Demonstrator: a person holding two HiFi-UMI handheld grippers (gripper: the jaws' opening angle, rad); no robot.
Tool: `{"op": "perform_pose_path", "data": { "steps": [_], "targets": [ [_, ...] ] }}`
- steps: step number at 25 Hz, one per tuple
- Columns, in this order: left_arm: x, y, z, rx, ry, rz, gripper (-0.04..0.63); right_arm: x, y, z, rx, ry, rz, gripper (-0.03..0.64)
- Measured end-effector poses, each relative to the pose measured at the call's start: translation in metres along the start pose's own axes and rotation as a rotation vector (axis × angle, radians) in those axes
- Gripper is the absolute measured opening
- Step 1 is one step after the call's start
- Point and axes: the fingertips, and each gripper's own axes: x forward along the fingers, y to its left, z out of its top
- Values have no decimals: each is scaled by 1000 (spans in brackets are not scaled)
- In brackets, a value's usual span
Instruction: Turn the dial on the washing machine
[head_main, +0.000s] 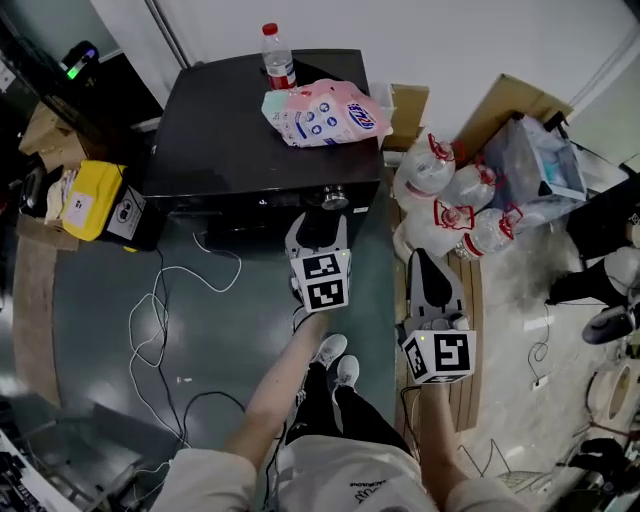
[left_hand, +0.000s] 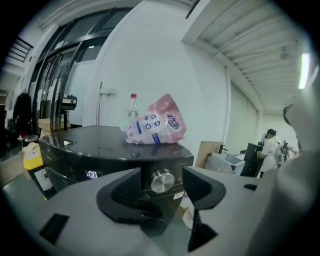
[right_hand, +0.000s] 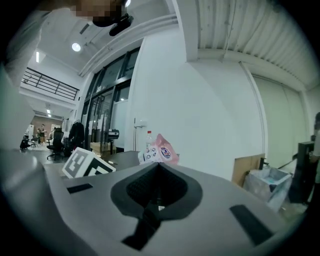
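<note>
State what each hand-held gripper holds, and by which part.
Nothing. The left hand-held gripper is open, facing the dial; the right hand-held gripper is shut and empty.

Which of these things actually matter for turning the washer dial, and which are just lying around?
For the job: dial, washing machine, open left gripper facing the dial.
Lying about: water bottle, pink pouch, yellow container, packs of bottled water.

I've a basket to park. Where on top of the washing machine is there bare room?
The washing machine top is bare on its left half and along the front edge above the dial. The back right holds the water bottle and pink pouch. Bottled-water packs crowd the floor to its right.
</note>
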Motion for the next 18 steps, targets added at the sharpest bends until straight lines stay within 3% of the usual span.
{"op": "perform_pose_path", "data": {
  "steps": [3, 8, 18],
  "targets": [
    [39, 6, -22, -20, 43, 40, 259, 6, -13, -21, 13, 35, -41, 3],
    [73, 9, -51, -160, 83, 77, 261, 4, -31, -35, 7, 72, -92, 3],
    [92, -1, -65, -199, 122, 46, 261, 12, -39, -43, 13, 90, -107, 3]
  ]
}}
